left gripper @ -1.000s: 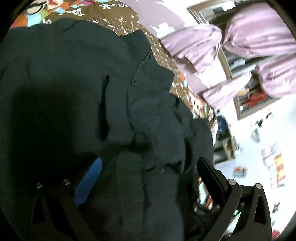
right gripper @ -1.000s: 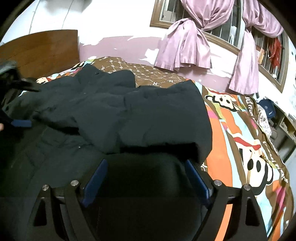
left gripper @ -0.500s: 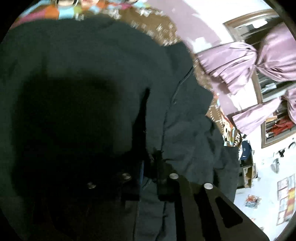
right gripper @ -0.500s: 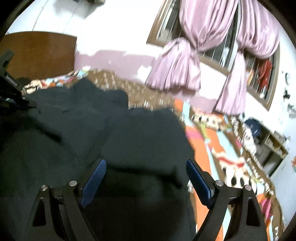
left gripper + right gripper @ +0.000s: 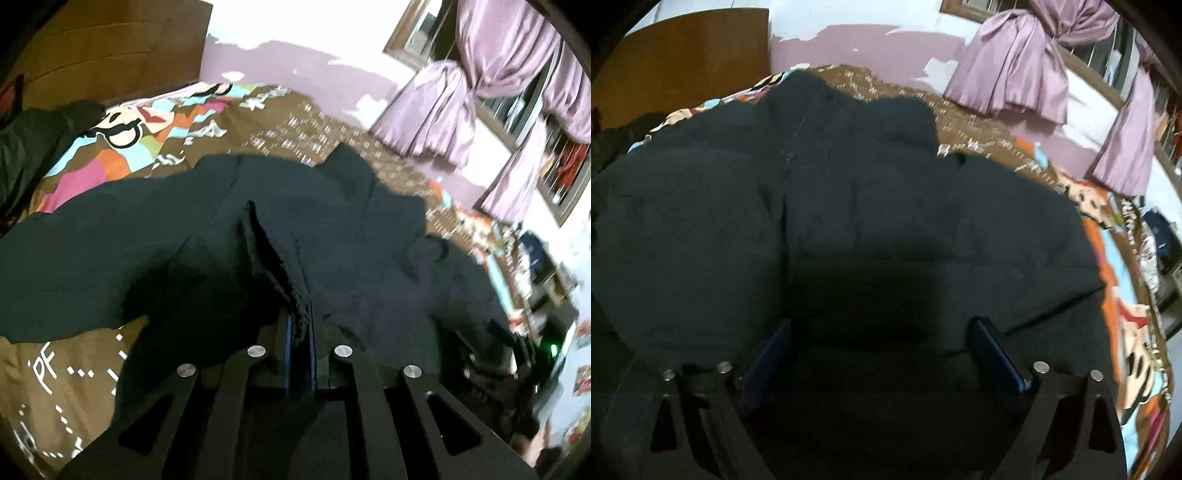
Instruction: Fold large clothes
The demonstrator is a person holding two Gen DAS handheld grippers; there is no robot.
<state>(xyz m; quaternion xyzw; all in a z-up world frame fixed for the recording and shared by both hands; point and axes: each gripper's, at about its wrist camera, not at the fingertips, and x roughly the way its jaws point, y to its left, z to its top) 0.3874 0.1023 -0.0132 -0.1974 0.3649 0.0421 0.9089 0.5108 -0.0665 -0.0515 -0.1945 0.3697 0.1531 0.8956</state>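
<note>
Folding goes best if the left hand-held gripper (image 5: 300, 328), clamped on a coat (image 5: 849, 206) fold at six o'clock, lifts evenly over the bed (image 5: 207, 133) while the right hand-held gripper (image 5: 882, 354), whose jaws have just been opening and stand wide with nothing pinched, takes the near hem.

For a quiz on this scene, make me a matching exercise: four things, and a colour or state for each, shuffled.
Things:
1. left gripper
2. right gripper
3. curtains
4. headboard

States:
A. brown wood
B. open over the jacket
C. lilac, tied back
D. shut on a fold of the jacket

Pairs: 1-D, 2-B, 3-C, 4-A
</note>
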